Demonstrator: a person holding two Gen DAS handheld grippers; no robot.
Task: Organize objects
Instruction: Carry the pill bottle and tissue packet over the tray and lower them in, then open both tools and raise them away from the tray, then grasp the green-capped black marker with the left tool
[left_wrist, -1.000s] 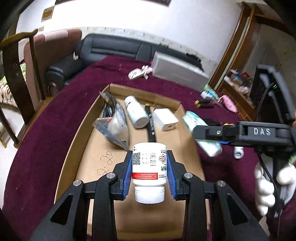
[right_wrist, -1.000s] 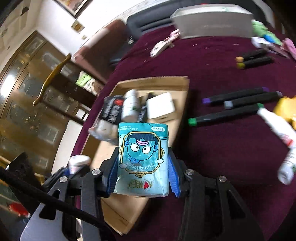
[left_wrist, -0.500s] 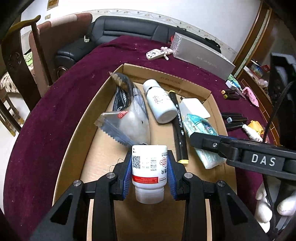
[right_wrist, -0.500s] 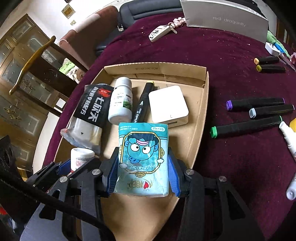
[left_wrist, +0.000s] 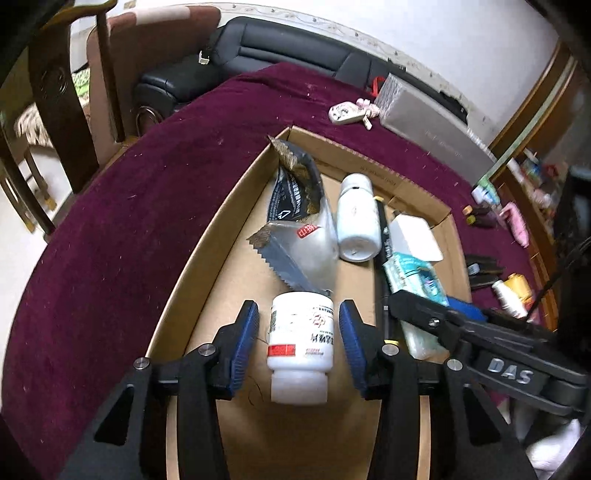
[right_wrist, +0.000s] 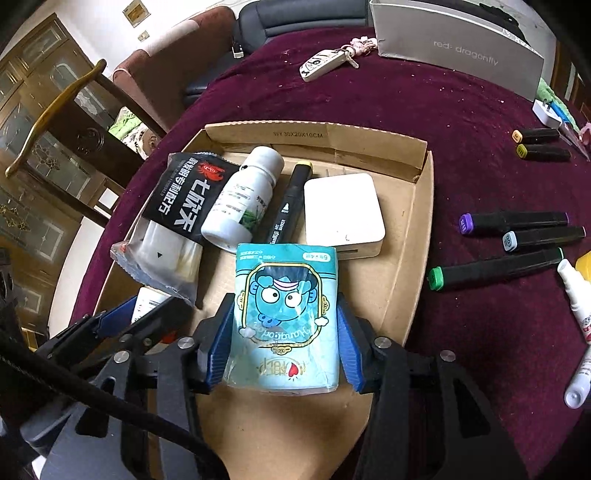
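The left gripper (left_wrist: 299, 343) hangs over the near part of a shallow cardboard tray (left_wrist: 192, 280) on a worktop (left_wrist: 122, 236) draped in dark red cloth. Its blue-padded fingers (left_wrist: 243, 347) have just been opening and now stand spread, a visible gap on each side of the white pill bottle (left_wrist: 300, 345) that lies between them on the tray floor, cap toward the camera. The right gripper (right_wrist: 284, 332) is just to the right of it, its fingers (right_wrist: 221, 339) also having just eased apart, though only slightly: the teal tissue pack (right_wrist: 286, 317) with a cartoon face fills the space between them, and whether the pads press on its sides cannot be told. The pack's far end reaches a white square box (right_wrist: 343, 210). Farther in the tray lie a black snack bag (right_wrist: 177, 210), a second white bottle (right_wrist: 243, 199) and a black marker (right_wrist: 290, 203), side by side. Outside the tray to the right, three more markers (right_wrist: 513, 240) rest on the cloth, and a car key (right_wrist: 325, 62) and a grey box (right_wrist: 454, 48) sit at the far edge.
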